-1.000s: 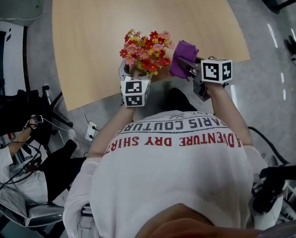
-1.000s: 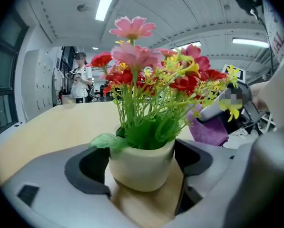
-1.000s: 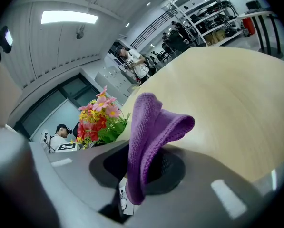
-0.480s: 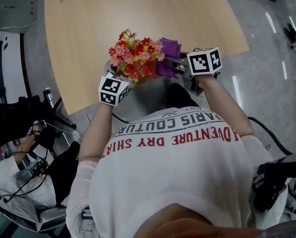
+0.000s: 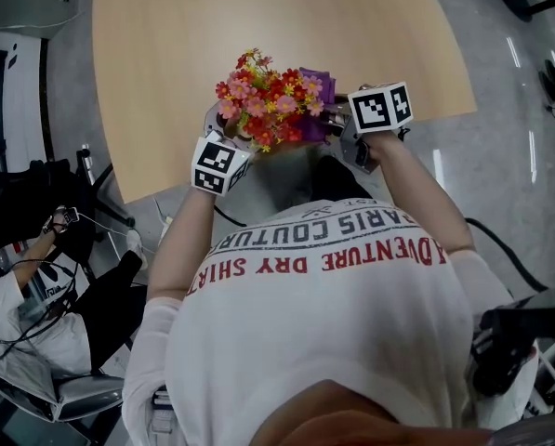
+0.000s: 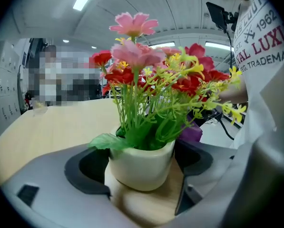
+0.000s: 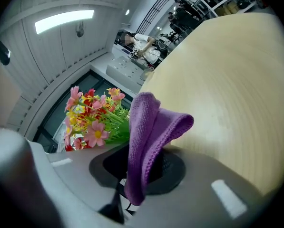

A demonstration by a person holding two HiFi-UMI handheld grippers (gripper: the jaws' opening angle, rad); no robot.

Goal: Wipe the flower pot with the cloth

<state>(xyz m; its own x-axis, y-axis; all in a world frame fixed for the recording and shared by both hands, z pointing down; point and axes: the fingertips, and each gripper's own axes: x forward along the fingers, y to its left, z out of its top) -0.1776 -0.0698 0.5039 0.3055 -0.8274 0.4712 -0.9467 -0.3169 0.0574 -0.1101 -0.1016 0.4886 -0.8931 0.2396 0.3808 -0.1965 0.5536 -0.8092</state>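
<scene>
At the table (image 5: pixel 165 82) edge, left gripper (image 6: pixel 142 158) clasping flower pot (image 6: pixel 139 171), right gripper (image 7: pixel 144 167) pinching cloth (image 7: pixel 151 127)

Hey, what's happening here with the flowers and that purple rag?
A person is working with two handheld grippers at a wooden table. The left gripper is clamped on a white flower pot of colourful flowers by the table's near edge. The right gripper grips a purple cloth, held close beside the pot. Whether cloth touches pot cannot be told.

Was lit by ceiling strip lights (image 7: pixel 64 20); held a pale wooden table (image 5: pixel 258 7) on glossy grey floor (image 5: pixel 509 156).
</scene>
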